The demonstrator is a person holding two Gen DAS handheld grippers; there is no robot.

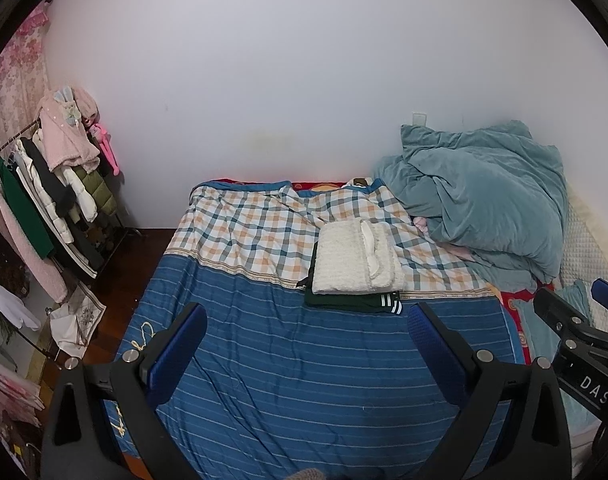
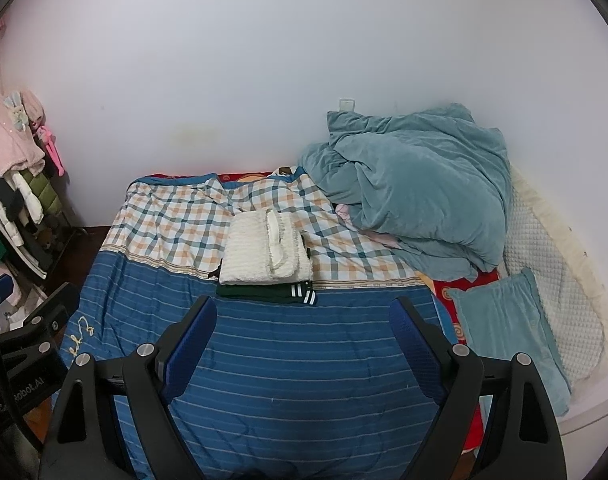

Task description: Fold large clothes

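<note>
A folded cream fleece garment lies on top of a folded dark green garment with white-striped cuffs, stacked in the middle of the bed. My left gripper hovers over the blue striped bedcover in front of the stack, jaws wide apart and empty. My right gripper also stands open and empty just in front of the stack. Each gripper shows at the edge of the other's view, the right one and the left one.
A crumpled teal duvet is heaped at the bed's far right, with a teal pillow in front of it. A clothes rack with several hanging garments stands on the left by the wall. White cloths lie on the floor.
</note>
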